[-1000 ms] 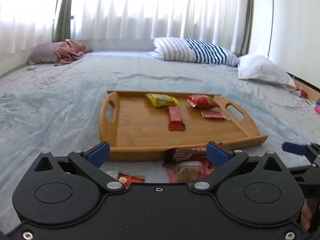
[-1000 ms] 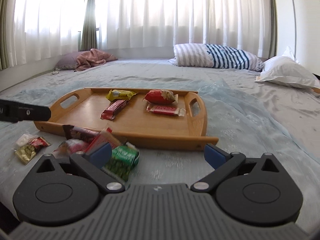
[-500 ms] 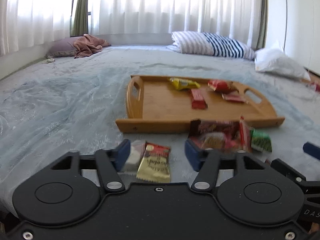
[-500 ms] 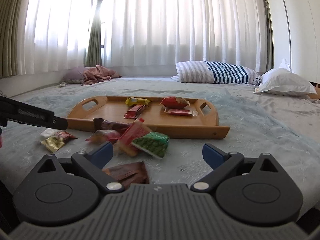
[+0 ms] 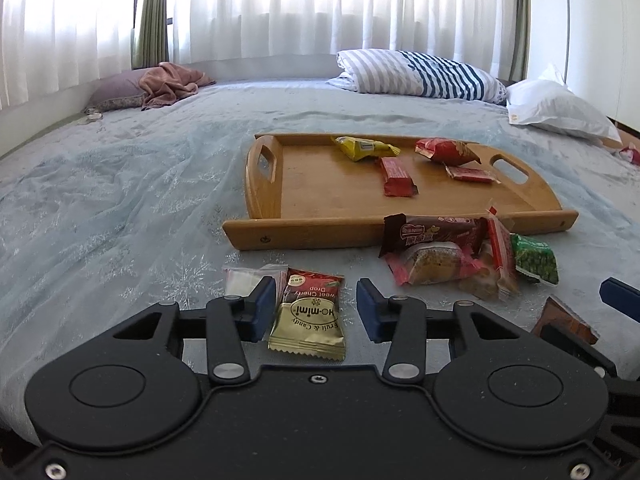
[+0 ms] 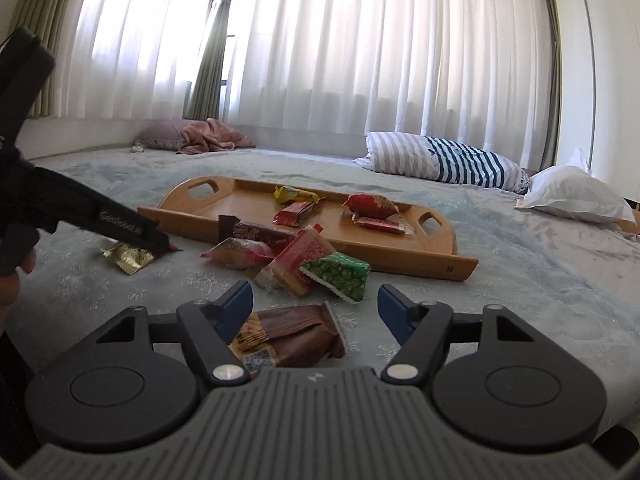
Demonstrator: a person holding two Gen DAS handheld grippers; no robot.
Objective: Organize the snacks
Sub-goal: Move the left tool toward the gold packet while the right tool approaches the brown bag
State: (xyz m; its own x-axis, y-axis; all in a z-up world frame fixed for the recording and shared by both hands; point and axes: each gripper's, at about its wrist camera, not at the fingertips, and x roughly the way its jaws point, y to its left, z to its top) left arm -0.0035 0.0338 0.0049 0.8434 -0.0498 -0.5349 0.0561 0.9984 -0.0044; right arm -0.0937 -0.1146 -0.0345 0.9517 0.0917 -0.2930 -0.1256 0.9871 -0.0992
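Left gripper (image 5: 316,306) jaws closing around gold candy packet (image 5: 308,316), right pad not touching, right gripper (image 6: 316,306) jaws narrowing over brown snack packet (image 6: 292,334), gap remaining, both packets on bedspread (image 5: 120,208) before wooden tray (image 5: 340,196).

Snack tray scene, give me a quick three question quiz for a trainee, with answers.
1. True or false: the green packet lies on the tray.
2. How many snacks lie on the tray?
3. Which packet sits between the left hand-held gripper fingers: A gold candy packet, B yellow packet, C green packet?

Key
1. False; it lies on the bedspread in front of the tray.
2. Four.
3. A. The jaws have just been closing around it; the right pad shows a gap.
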